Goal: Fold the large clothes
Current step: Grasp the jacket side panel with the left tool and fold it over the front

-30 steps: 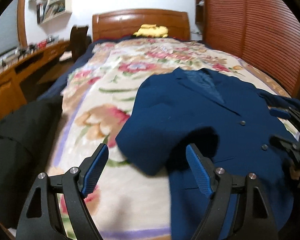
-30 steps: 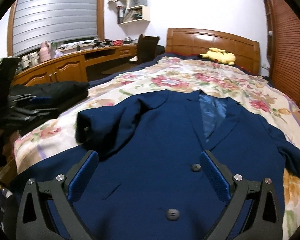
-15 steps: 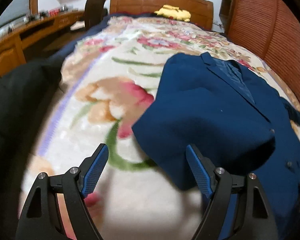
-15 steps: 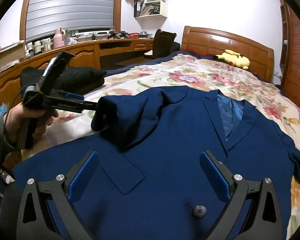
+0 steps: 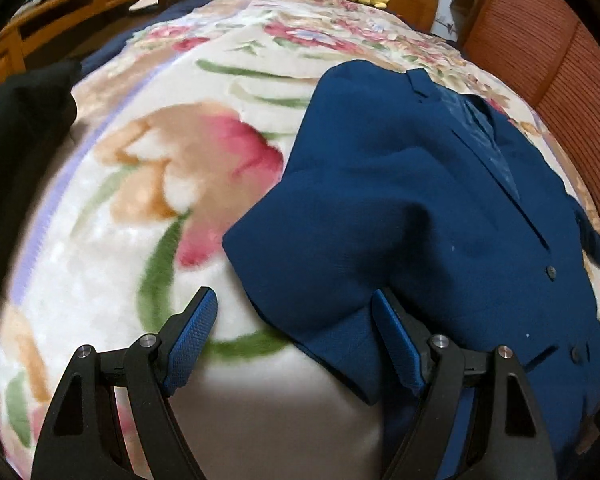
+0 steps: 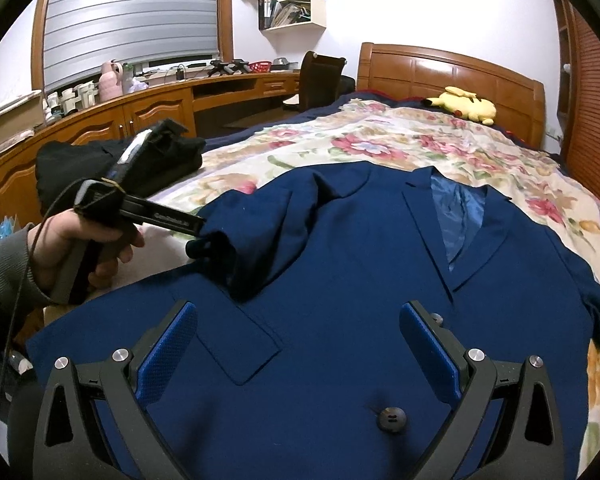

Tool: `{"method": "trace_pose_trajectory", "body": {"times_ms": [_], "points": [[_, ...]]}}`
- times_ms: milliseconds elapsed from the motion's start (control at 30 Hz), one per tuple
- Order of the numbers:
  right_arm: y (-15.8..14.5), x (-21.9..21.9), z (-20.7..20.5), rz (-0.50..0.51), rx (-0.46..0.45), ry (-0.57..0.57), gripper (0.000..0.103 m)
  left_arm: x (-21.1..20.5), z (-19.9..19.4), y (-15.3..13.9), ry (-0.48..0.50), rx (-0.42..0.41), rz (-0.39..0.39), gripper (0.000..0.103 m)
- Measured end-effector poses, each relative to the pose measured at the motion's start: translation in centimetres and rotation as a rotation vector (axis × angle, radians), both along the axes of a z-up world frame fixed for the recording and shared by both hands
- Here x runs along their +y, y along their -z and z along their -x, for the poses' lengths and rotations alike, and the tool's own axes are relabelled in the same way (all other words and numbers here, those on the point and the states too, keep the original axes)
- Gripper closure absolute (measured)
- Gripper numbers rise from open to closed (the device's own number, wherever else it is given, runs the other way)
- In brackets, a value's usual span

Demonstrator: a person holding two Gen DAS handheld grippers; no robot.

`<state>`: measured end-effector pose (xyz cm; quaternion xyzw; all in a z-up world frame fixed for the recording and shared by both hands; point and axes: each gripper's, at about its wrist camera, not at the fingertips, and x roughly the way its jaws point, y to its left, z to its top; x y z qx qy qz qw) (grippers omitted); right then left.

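Note:
A navy blue suit jacket (image 6: 360, 280) lies face up on the flowered bed, collar toward the headboard; it also shows in the left wrist view (image 5: 420, 208). Its left sleeve (image 6: 256, 240) is folded in over the front. My left gripper (image 5: 294, 340) is open, low over the bed, with the sleeve's cuff end (image 5: 324, 312) between its jaws. In the right wrist view the left gripper (image 6: 198, 236) meets the cuff. My right gripper (image 6: 298, 344) is open and empty above the jacket's lower front, near a button (image 6: 391, 419).
The flowered blanket (image 5: 160, 184) covers the bed. A black garment pile (image 6: 112, 164) lies at the bed's left edge. A yellow plush toy (image 6: 462, 106) sits by the wooden headboard (image 6: 440, 72). A wooden desk (image 6: 148, 108) runs along the left wall, slatted wardrobe doors (image 5: 560, 52) on the right.
My left gripper has dropped lower and closer to the folded sleeve, so the cuff now lies between its open jaws. My right gripper has pulled back slightly over the jacket's lower front.

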<state>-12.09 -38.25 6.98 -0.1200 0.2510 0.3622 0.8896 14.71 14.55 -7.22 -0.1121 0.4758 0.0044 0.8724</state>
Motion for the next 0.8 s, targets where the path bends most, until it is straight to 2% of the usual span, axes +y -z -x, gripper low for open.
{"method": "trace_pose_trajectory", "body": {"times_ms": [67, 100, 133, 200, 233, 300, 367, 600, 800], "points": [[0.0, 0.0, 0.0, 0.002, -0.003, 0.002, 0.002, -0.1, 0.0, -0.1, 0.009, -0.001, 0.001, 0.025], [0.0, -0.1, 0.1, 0.002, -0.004, 0.005, 0.002, -0.3, -0.1, -0.1, 0.029, 0.002, 0.01, 0.036], [0.0, -0.2, 0.0, -0.001, -0.003, 0.008, 0.002, -0.4, -0.1, -0.1, 0.052, 0.004, 0.025, 0.041], [-0.1, -0.4, -0.2, -0.009, 0.003, 0.013, 0.002, -0.6, -0.1, -0.2, 0.082, 0.001, 0.042, 0.061], [-0.1, -0.5, -0.1, -0.012, 0.004, 0.014, 0.002, -0.6, -0.1, -0.2, 0.088, 0.0, 0.043, 0.067], [-0.1, -0.7, 0.0, -0.014, 0.005, 0.018, 0.002, -1.3, 0.2, -0.9, 0.105, -0.022, 0.017, 0.09], [-0.2, -1.0, 0.0, -0.016, 0.003, 0.02, 0.002, -2.3, 0.7, -2.3, 0.114, -0.063, -0.047, 0.092], [-1.5, -3.6, -0.3, -0.055, -0.016, 0.069, 0.002, -6.7, 2.4, -9.4, 0.183, -0.26, -0.152, 0.093], [-2.0, -7.7, -1.3, -0.085, -0.014, 0.17, 0.002, -12.2, 2.8, -12.7, 0.289, -0.346, -0.147, 0.094]]}}
